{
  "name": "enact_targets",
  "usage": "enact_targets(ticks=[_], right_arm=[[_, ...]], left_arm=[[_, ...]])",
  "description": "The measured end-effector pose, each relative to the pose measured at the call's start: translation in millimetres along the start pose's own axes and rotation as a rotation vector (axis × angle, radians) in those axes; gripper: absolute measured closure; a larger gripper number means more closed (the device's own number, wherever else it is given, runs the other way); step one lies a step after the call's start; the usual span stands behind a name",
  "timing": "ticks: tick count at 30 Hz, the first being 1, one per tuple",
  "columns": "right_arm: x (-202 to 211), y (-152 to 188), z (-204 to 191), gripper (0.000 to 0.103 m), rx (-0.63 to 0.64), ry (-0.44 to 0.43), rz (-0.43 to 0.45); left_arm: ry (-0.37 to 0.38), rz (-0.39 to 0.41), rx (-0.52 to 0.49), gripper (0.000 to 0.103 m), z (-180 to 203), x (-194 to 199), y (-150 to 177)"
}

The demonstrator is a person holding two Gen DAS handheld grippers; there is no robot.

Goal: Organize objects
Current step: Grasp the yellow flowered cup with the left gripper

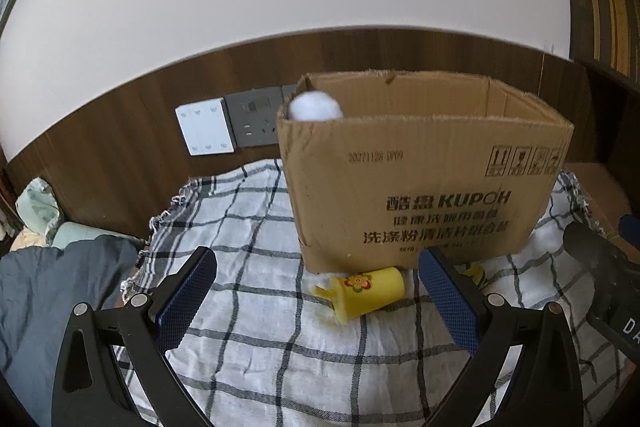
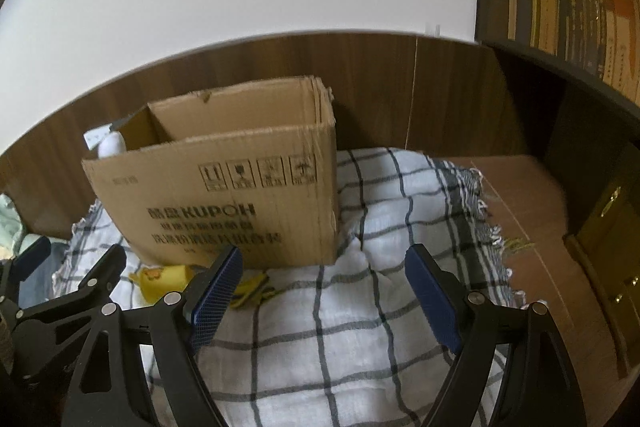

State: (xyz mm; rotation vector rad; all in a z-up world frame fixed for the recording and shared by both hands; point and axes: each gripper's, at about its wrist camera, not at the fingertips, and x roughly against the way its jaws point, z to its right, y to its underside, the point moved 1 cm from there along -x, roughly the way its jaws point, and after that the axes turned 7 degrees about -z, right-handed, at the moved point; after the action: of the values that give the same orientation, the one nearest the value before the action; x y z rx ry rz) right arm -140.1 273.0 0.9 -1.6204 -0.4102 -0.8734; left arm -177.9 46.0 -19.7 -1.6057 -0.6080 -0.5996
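Left wrist view. The left gripper point(image 1: 318, 287) stands with its blue pads point(image 1: 188, 301) spread wide and nothing between them. Just beyond, a yellow toy cup point(image 1: 362, 293) with a flower print lies on its side on the checked cloth point(image 1: 256, 223), near the foot of an open cardboard box point(image 1: 424, 183). A white round object point(image 1: 316, 107) shows above the box rim at its left corner. A second yellow item point(image 1: 474, 273) peeks from behind the right pad. The other gripper's black body point(image 1: 600, 267) enters at the right edge.

Right wrist view. The right gripper point(image 2: 324, 293) is likewise spread and empty, above bare cloth point(image 2: 360, 307) to the right of the box point(image 2: 224, 195). The cup point(image 2: 164, 281) sits to the left of its left pad, and the second yellow item, here seen with dark stripes point(image 2: 256, 289), lies just past that pad.

Risks, as judged. The cup lies on its side on soft, rumpled cloth; a closing pad may roll it towards the box wall or snag the fabric. With both grippers close together, they may also collide.

Differences. Only the left view shows the cup whole and the wall sockets point(image 1: 252, 121); only the right shows the striped item clearly, the box's empty right interior, and the bare wooden surface point(image 2: 532, 211) beyond the cloth's fringe
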Motion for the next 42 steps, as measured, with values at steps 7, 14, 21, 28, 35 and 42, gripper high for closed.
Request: enact_targets(ticks=[7,14,21,28,35,42], right_arm=[[-17.6,4.2,2.3,0.02,0.01,-0.002,-0.025],[-35.9,8.8,8.5,0.02,0.002,0.001,-0.049],[-49.9,12.4,11.0,0.02,-0.014,-0.017,-0.074],[-56.5,14.0,13.0,0.02,-0.024,-0.031,-0.083],[-58.8,15.0,12.9,0.02,-0.024,-0.033,-0.091],[-54.9,13.4,7.7,0.02,-0.009,-0.026,-0.092]], left_arm=[[0.006,-0.039,-0.014,0.0,11.7,-22.1,6.0],[0.015,-0.078,-0.021,0.001,20.2,-45.1,11.6],[0.044,-0.116,-0.02,0.004,27.1,-65.7,14.8],[0.059,-0.151,-0.026,0.014,30.6,-76.9,19.1],[0.069,-0.167,-0.032,0.025,32.9,-81.8,22.3],[0.046,-0.154,-0.046,0.025,29.3,-70.3,24.2]])
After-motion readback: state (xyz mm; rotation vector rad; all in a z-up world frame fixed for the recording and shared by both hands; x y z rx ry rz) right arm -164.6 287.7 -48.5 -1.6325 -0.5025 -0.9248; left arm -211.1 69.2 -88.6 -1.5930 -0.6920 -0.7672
